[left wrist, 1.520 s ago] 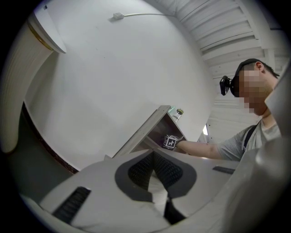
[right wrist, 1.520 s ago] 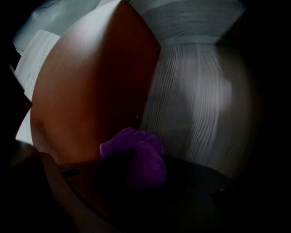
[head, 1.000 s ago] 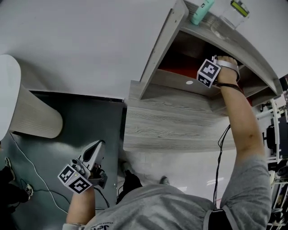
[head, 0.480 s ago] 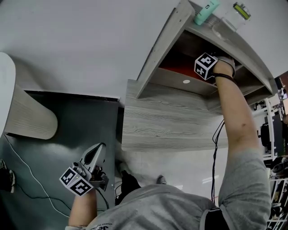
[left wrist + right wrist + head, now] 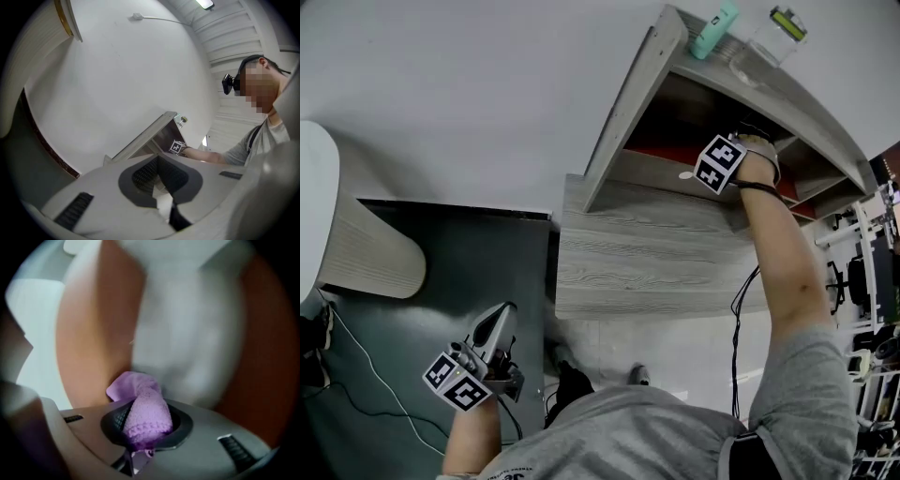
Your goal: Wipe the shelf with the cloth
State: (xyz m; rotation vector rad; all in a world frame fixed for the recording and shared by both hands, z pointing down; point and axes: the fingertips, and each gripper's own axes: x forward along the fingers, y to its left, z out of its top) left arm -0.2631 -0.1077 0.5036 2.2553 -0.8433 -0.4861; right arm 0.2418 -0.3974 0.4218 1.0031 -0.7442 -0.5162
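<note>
right gripper view is showing the right gripper [image 5: 145, 420] clamping the purple cloth [image 5: 143, 406] inside the shelf [image 5: 633, 103]; hard rubbing is risking pulling it loose. left gripper [image 5: 158, 164] is hanging closed, empty.

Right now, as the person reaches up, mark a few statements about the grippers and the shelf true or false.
The right gripper is shut on a purple cloth. True.
The left gripper is inside the shelf too. False: it hangs low beside the person, away from the shelf.
The left gripper grips a second cloth. False: its jaws are together with nothing between them.
A teal object sits on top of the shelf. True.
The shelf is blue inside. False: it has a red inner surface.
</note>
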